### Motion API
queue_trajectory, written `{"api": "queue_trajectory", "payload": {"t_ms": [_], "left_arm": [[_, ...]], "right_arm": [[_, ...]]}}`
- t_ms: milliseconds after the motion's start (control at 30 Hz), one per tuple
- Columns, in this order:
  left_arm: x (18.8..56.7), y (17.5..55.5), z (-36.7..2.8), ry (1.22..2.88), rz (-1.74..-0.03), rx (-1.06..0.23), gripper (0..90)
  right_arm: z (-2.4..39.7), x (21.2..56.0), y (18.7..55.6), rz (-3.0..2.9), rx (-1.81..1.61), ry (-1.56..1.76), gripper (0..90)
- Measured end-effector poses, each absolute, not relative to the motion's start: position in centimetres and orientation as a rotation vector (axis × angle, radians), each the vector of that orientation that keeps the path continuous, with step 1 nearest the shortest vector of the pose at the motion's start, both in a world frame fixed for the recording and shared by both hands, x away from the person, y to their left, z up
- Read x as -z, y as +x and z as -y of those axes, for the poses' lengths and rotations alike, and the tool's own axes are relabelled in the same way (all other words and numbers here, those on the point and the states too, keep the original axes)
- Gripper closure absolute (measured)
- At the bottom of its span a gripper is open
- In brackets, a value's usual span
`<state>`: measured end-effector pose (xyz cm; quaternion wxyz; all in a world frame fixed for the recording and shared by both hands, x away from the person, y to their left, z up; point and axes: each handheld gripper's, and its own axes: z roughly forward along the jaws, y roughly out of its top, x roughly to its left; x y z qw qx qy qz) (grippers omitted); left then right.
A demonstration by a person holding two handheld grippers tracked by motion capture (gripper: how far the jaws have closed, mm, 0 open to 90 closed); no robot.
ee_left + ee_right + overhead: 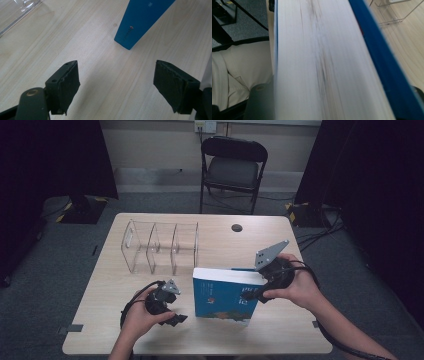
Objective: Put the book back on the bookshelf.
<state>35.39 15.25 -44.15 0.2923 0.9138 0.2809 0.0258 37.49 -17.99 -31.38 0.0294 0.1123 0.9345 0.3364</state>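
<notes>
Book [225, 297] with a blue cover is held raised on the counter [280, 330], its page block facing up and its near edge low, just in front of the clear acrylic rack [160, 245]. The book's right side is clamped by the right gripper [260, 292], whose jaws are closed across the pages and covers, as seen in the right gripper view [322, 65]. To the book's left, the left gripper [172, 317] is held just above the counter, apart from the book; its jaws are spread wide with nothing between them, a blue corner of the book [140, 22] lying beyond. Behind the rack, a black chair [232, 165] is seen.
</notes>
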Motion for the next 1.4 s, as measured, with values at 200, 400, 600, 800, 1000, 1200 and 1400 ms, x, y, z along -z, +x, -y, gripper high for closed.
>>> {"api": "queue_trajectory", "payload": {"t_ms": [200,400,600,800,1000,1200,1400], "left_arm": [[44.1,35.3,-15.2,2.430,-0.747,-0.058,20.8],[44.1,35.4,-15.1,2.443,-0.733,-0.056,20.8],[44.0,35.4,-15.0,2.454,-0.728,-0.060,20.8],[43.8,35.4,-15.0,2.463,-0.718,-0.054,20.9],[42.8,35.5,-15.2,2.464,-0.706,-0.048,21.0],[42.1,35.7,-15.0,2.489,-0.682,-0.052,21.3],[40.9,35.9,-14.7,2.489,-0.679,-0.054,21.4]], "right_arm": [[18.7,32.1,37.4,-2.853,-1.068,0.382,28.5],[19.4,33.0,37.2,-2.838,-1.106,0.398,26.3],[19.7,33.8,37.2,-2.818,-1.162,0.413,26.2],[20.0,34.5,37.1,-2.799,-1.190,0.431,25.0],[20.3,35.2,37.1,-2.777,-1.242,0.449,25.1],[20.4,35.5,37.0,-2.773,-1.254,0.452,25.0],[20.8,36.0,36.9,-2.768,-1.260,0.464,24.7]]}}
